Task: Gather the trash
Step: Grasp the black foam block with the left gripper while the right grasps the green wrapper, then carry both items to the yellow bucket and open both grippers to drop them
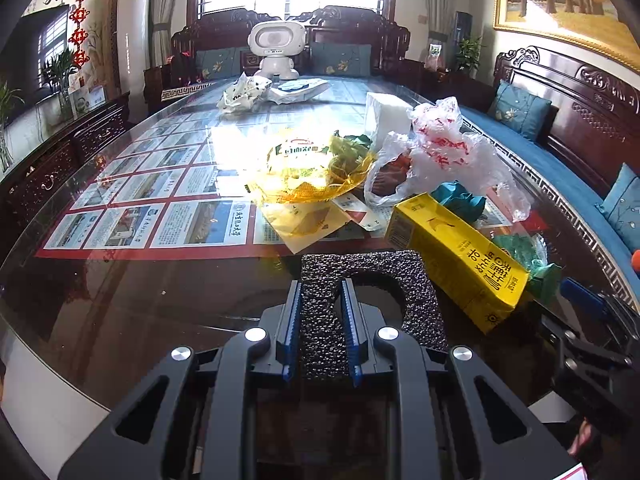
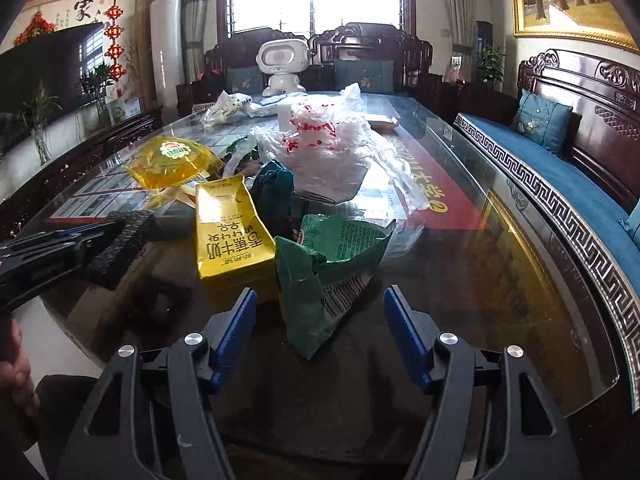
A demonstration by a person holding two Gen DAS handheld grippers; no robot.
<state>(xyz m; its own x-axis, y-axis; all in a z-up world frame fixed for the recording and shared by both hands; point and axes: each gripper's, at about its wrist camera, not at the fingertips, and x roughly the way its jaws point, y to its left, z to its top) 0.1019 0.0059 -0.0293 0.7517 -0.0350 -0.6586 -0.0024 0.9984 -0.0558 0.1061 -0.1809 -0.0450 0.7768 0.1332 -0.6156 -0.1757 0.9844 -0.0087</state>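
Note:
My left gripper (image 1: 321,292) is shut on one leg of a black foam piece (image 1: 372,280), held just above the glass table; it also shows in the right wrist view (image 2: 120,240). A yellow milk carton (image 1: 456,256) (image 2: 228,232) lies to its right. My right gripper (image 2: 320,300) is open, its jaws either side of a torn green wrapper (image 2: 328,272). Beyond lie a yellow net bag (image 1: 312,168) (image 2: 172,160), a clear plastic bag with red print (image 1: 444,152) (image 2: 332,148) and a dark teal crumpled wrapper (image 2: 276,188).
A long glass-topped table (image 1: 160,300) with printed sheets under the glass. A white robot toy (image 1: 276,48), white bags (image 1: 244,92) and a white tissue pack (image 1: 386,114) stand farther back. A wooden bench with blue cushions (image 2: 560,176) runs along the right.

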